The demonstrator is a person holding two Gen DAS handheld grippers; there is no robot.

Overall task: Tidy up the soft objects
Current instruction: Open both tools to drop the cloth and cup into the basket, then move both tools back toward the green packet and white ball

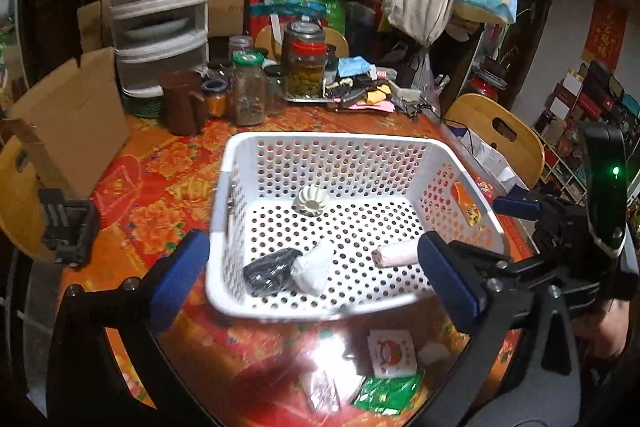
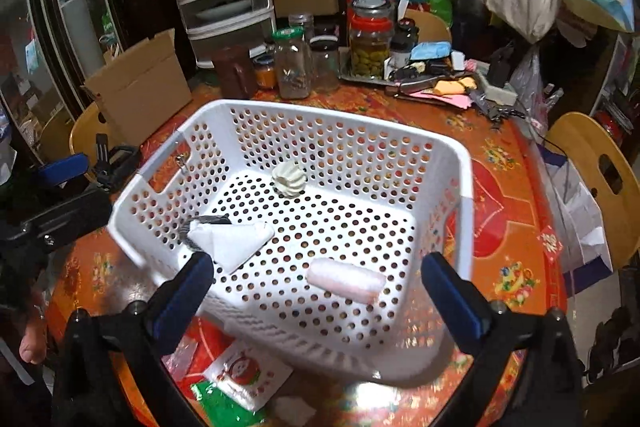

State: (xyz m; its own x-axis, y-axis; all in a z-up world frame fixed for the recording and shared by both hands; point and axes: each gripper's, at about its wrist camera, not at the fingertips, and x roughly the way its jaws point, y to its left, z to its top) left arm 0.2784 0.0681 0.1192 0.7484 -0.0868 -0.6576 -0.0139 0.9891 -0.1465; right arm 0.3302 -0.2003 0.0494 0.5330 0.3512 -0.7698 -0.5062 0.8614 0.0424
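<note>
Basket [image 1: 460,163] sits mid-table w/ 4 soft items in it. L to R: black bundle [image 1: 269,269] touching white wad [image 1: 313,267], ribbed white piece [image 1: 310,201] near back wall, pink roll [image 1: 396,254] at front right. Left gripper [image 1: 316,283] fingers apart, empty. Right gripper [image 2: 316,295] same, above front rim. Packets [image 1: 390,353] on table in front.

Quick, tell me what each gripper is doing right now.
Left gripper: open, holding nothing, above the near edge of the white basket.
Right gripper: open, holding nothing, above the pink roll.
</note>
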